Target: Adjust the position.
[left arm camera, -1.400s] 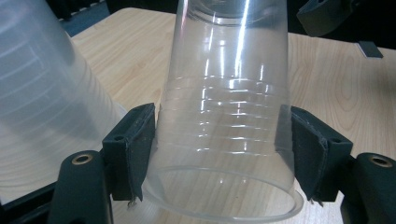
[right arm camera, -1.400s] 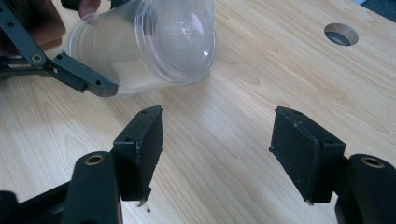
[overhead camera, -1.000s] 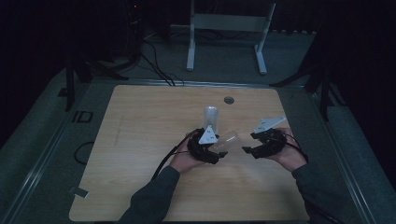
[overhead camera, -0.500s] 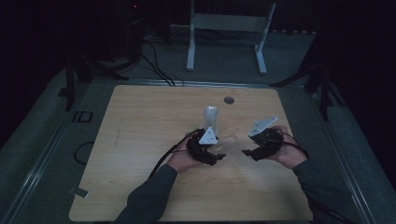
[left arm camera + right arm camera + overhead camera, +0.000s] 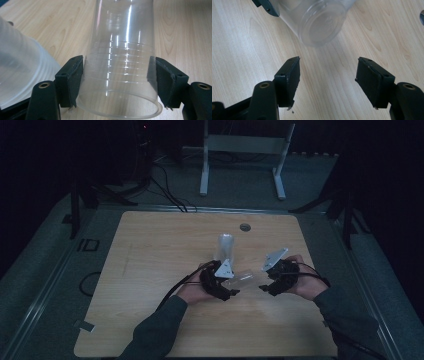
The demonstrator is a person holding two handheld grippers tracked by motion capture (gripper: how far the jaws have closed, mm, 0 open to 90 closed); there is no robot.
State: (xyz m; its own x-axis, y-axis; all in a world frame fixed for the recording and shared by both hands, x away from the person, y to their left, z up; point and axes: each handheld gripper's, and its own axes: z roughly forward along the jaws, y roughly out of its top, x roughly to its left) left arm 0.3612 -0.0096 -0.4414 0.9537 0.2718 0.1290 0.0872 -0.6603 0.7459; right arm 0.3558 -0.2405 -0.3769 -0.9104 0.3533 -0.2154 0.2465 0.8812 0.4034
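Left gripper (image 5: 117, 82) clamped on clear cup (image 5: 120, 62), held sideways just above table (image 5: 150, 260). Right gripper (image 5: 328, 75) wide open, holding nothing, facing cup's base. No readable writing on cup.

The worktop (image 5: 150, 270) is pale wood-look board with fine grain, smooth and matt. The clear cup (image 5: 122, 62) clamped in the left gripper (image 5: 117, 80) is thin transparent plastic, glossy, with bright streaks of reflection and fine moulded ridges round its wall. Beside that cup stands a second cup (image 5: 224, 247) of the same clear plastic, cloudier where its walls overlap. The fingers (image 5: 289, 80) of the right gripper (image 5: 329, 80), spread apart near the clear cup's base, are matt black plastic faced with dull rubbery pads, frayed at the edges, with brass-coloured metal screw inserts. A round metal-looking grommet (image 5: 244, 227) sits in the worktop beyond the clear cup.
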